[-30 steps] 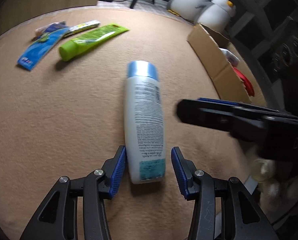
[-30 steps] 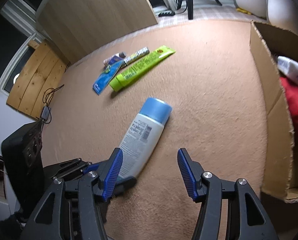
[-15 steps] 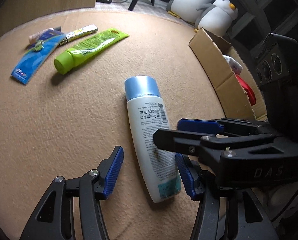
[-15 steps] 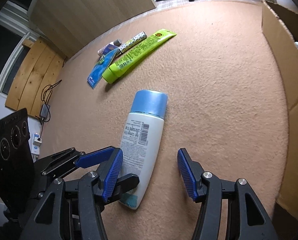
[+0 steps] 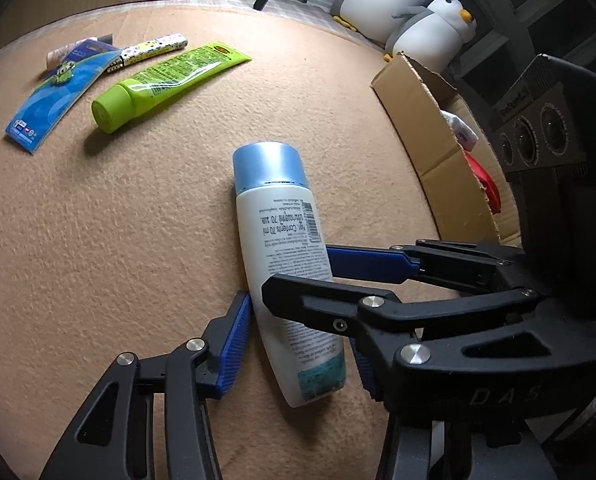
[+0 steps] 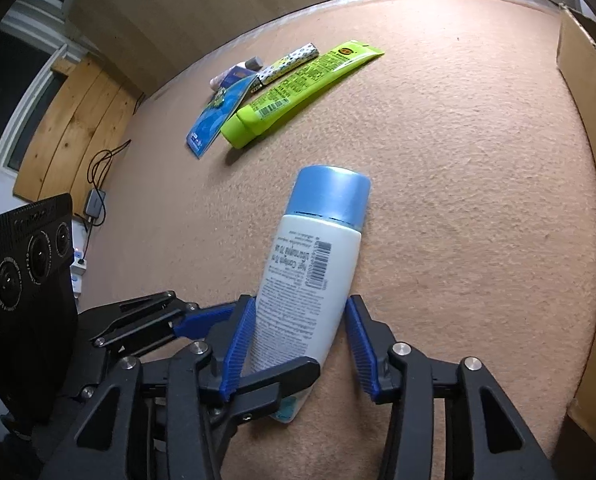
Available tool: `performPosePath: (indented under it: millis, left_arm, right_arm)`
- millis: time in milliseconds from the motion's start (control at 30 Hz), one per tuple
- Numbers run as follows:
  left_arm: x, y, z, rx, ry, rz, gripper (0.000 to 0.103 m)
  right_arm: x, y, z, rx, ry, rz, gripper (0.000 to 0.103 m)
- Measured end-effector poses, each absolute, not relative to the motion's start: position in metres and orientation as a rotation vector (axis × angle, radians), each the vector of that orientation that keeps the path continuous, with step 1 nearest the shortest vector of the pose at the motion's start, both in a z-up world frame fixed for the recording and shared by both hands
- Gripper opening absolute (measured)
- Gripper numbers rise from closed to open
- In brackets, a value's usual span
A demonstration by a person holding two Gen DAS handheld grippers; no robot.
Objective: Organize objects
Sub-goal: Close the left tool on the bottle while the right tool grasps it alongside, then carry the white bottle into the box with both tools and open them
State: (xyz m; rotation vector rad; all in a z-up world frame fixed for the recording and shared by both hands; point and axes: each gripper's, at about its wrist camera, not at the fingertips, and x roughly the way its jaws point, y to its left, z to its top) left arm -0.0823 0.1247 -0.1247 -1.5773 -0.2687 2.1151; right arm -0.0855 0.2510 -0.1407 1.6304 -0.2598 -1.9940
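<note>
A white bottle with a light blue cap [image 5: 281, 240] lies on the tan carpet, also in the right wrist view [image 6: 310, 268]. My right gripper [image 6: 300, 344] has its blue pads [image 6: 237, 344] on both sides of the bottle's body, touching or nearly so. My left gripper [image 5: 298, 344] straddles the bottle's lower end; its left pad [image 5: 233, 344] lies against the bottle and its right pad is hidden behind the right gripper's arm [image 5: 338, 304], which crosses over the bottle.
A green tube [image 5: 165, 80], a blue card pack [image 5: 53, 100] and small tubes [image 5: 153, 48] lie at the far left. An open cardboard box [image 5: 430, 148] with red and white items stands at the right. Plush penguins [image 5: 430, 28] sit beyond it.
Both grippers have moved in on the bottle and narrowed around it. The right gripper's fingers now cross over the bottle's lower half. The bottle has shifted little.
</note>
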Motion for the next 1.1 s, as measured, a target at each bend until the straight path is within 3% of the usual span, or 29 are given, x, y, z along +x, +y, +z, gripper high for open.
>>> performPosePath:
  millis: [433, 1100]
  left_arm:
    - [-0.085, 0.147, -0.088, -1.495, -0.272, 2.136, 0.049]
    - [-0.11, 0.294, -0.037, -1.327, -0.147, 2.036, 0.049]
  right_arm:
    - [-0.081, 0.27, -0.108, 1.547, -0.238, -2.095, 0.042]
    - [-0.09, 0.402, -0.048, 1.451, -0.296, -2.344, 0.042]
